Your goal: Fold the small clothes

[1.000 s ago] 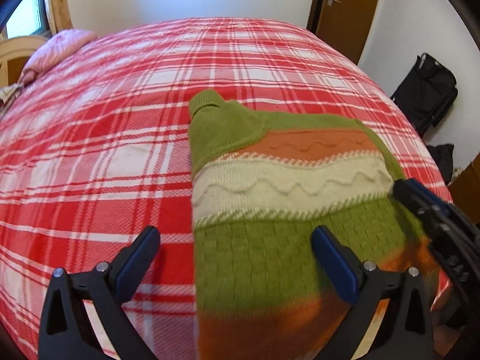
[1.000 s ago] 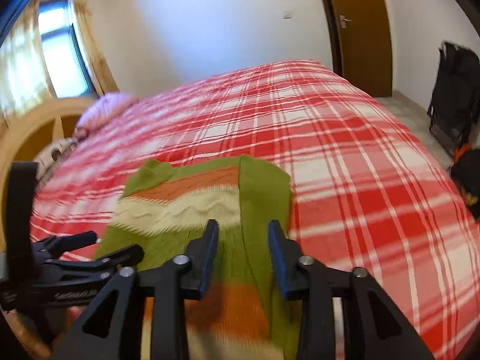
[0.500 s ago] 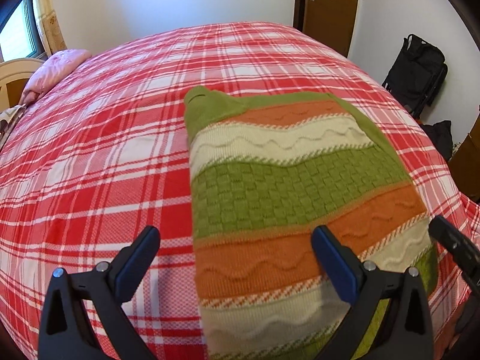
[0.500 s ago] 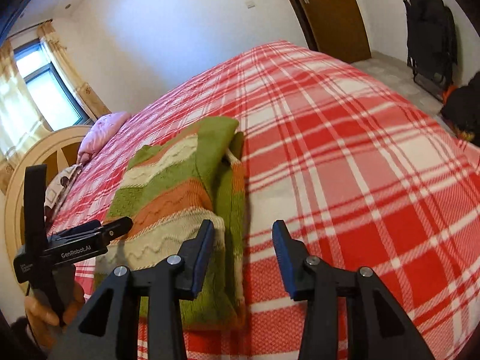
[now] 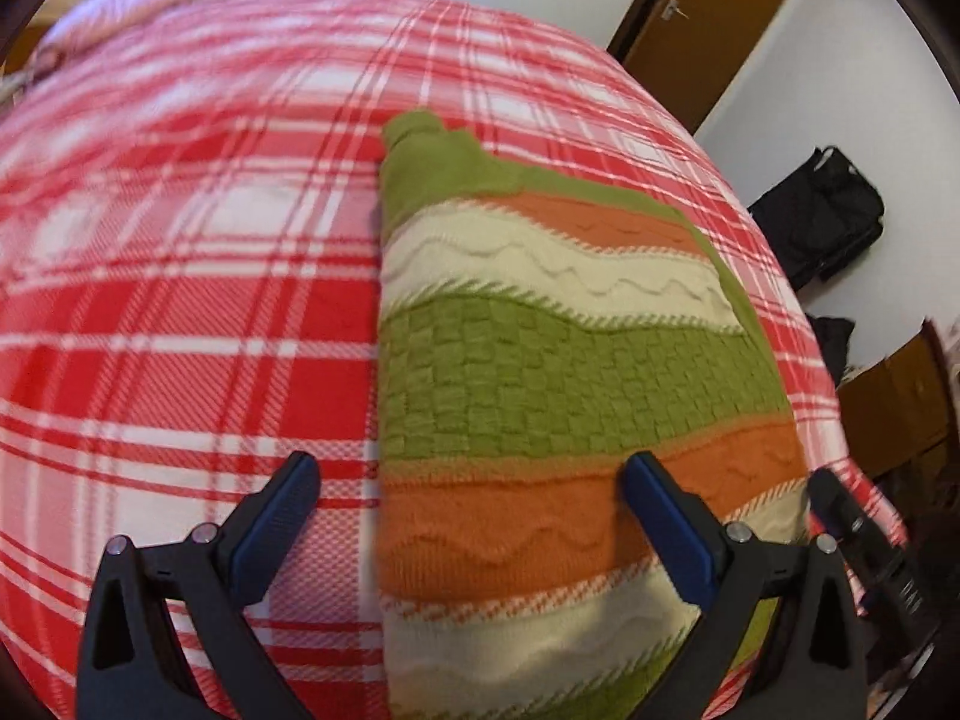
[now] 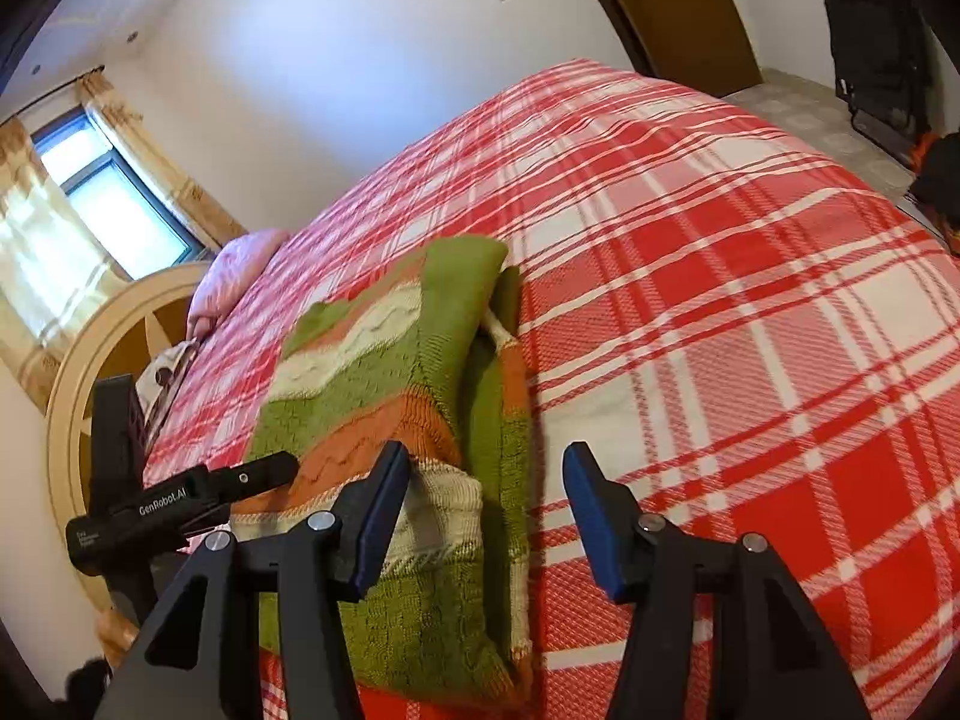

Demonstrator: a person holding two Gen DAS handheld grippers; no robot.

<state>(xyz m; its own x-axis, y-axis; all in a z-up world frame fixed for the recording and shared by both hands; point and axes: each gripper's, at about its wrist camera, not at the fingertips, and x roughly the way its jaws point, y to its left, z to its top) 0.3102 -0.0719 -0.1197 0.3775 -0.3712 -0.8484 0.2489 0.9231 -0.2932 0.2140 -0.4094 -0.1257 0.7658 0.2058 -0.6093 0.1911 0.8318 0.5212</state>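
The plaid bedspread [image 5: 180, 312] carries the striped knit sweater [image 5: 540, 372], folded lengthwise, its long axis running away from both grippers toward the green collar end. The near hem lies just under the left gripper [image 5: 468, 516], whose jaws stand wide apart and empty; the right gripper [image 6: 486, 510] straddles the sweater's right folded edge, jaws opening, nothing pinched. The left looks nearer, though blur makes this uncertain. A second ago the right jaws were narrower and the sweater's hem was lifted.
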